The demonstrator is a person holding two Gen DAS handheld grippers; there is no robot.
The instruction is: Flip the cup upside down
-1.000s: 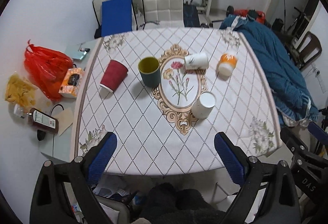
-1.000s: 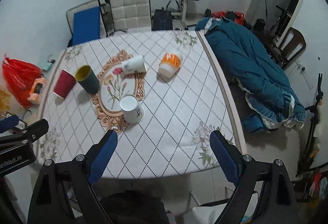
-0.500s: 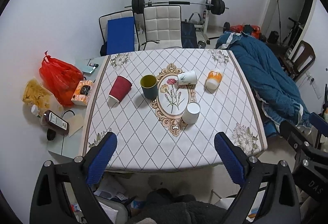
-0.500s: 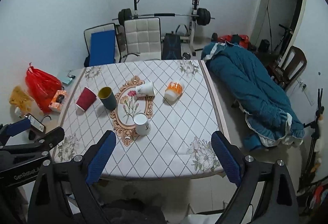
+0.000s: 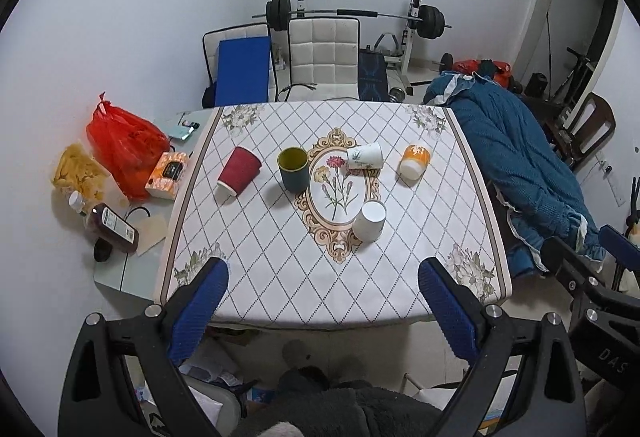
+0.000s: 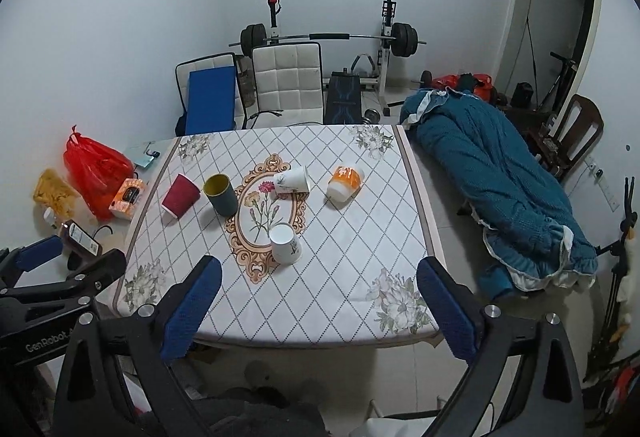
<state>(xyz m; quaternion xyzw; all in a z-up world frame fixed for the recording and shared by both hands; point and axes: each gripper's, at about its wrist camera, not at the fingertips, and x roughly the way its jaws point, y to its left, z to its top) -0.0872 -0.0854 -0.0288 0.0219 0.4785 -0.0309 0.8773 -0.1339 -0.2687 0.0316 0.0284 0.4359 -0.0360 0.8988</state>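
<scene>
Several cups stand on the patterned table (image 5: pixel 280 269). A dark green cup (image 5: pixel 294 169) stands upright, mouth up. A red cup (image 5: pixel 239 171), an orange cup (image 5: pixel 415 161) and a white cup (image 5: pixel 369 221) stand upside down. A white flowered cup (image 5: pixel 365 156) lies on its side. They show again in the right wrist view: green (image 6: pixel 221 195), red (image 6: pixel 181 195), orange (image 6: pixel 345 183), white (image 6: pixel 285 243), flowered (image 6: pixel 292 180). My left gripper (image 5: pixel 322 311) and right gripper (image 6: pixel 318 311) are open and empty, held back above the table's near edge.
A red bag (image 5: pixel 126 145), a tissue box (image 5: pixel 167 175) and a bottle (image 5: pixel 114 227) lie on a low surface left of the table. A blue-covered bed (image 5: pixel 516 165) lies to the right. Chairs (image 5: pixel 324 57) and a barbell rack (image 5: pixel 356 15) stand behind.
Both grippers have pulled back and up from the table, so the table and cups look smaller. The cups have not moved. Both grippers stay open.
</scene>
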